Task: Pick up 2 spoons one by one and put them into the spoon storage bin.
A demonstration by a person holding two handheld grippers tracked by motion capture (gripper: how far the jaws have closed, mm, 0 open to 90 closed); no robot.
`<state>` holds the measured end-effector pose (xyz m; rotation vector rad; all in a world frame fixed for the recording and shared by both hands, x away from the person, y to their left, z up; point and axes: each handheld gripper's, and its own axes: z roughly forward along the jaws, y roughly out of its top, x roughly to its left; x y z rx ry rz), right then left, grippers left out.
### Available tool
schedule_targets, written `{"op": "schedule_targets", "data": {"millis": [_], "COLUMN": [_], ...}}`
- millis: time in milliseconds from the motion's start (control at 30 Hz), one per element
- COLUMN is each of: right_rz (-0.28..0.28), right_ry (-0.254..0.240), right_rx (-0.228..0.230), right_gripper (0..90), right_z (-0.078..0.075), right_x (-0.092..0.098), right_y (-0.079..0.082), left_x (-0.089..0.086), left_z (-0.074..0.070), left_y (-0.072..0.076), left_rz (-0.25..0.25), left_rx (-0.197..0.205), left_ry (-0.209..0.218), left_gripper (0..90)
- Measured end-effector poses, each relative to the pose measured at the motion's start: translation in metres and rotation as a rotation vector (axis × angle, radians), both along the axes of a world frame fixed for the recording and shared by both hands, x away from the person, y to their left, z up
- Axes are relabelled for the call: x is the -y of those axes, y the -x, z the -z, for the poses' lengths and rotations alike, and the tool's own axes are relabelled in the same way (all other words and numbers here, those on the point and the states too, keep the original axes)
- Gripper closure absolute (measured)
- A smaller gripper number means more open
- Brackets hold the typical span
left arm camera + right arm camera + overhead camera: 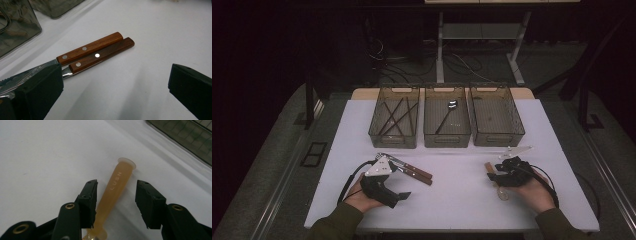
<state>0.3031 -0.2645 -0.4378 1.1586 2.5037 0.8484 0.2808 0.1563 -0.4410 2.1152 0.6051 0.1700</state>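
Note:
Two wooden-handled knives (409, 171) (96, 53) lie side by side on the white table (452, 200), just right of my left gripper (394, 184) (115, 96). That gripper is open, its jaws wide apart, and one jaw covers part of a blade. An amber plastic utensil (500, 193) (117, 182) marked LUSN lies under my right gripper (495, 175) (116, 202). The right gripper is open with the amber handle between its jaws, close by one pad and clear of the other.
Three smoky plastic bins stand in a row at the back: the left bin (393, 142) holds dark sticks (394, 115), the middle bin (447, 142) a dark spoon (447, 114), the right bin (498, 142) looks bare. Bare table lies between my hands.

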Motion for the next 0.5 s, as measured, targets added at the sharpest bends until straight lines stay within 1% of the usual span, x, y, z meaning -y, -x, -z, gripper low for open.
{"op": "schedule_targets", "data": {"millis": [67, 100, 167, 233, 333, 500], "right_rz": [0.009, 0.015, 0.023, 0.027, 0.029, 0.027], "right_ry": [-0.011, -0.013, -0.022, -0.028, -0.027, -0.026], "right_rx": [-0.004, 0.005, 0.007, 0.0, 0.013, 0.016], "right_gripper": [53.0, 53.0, 53.0, 53.4, 55.4, 60.4], "right_z": [0.002, 0.002, 0.004, 0.005, 0.006, 0.007], "right_x": [0.0, -0.001, -0.002, -0.003, -0.005, -0.006], "right_y": [-0.003, -0.005, -0.008, -0.011, -0.013, -0.014], "left_x": [0.0, 0.0, 0.0, 0.0, 0.0, 0.0], "left_z": [0.0, 0.0, 0.0, 0.0, 0.0, 0.0], "left_y": [0.0, 0.0, 0.0, 0.0, 0.0, 0.0], "left_rz": [0.0, 0.001, 0.0, 0.001, 0.002, 0.002], "left_rx": [-0.001, -0.001, -0.001, -0.001, -0.001, -0.002], "left_ry": [0.0, -0.001, 0.0, -0.001, -0.002, -0.003], "left_gripper": [0.0, 0.0, 0.0, 0.0, 0.0, 0.0]}}
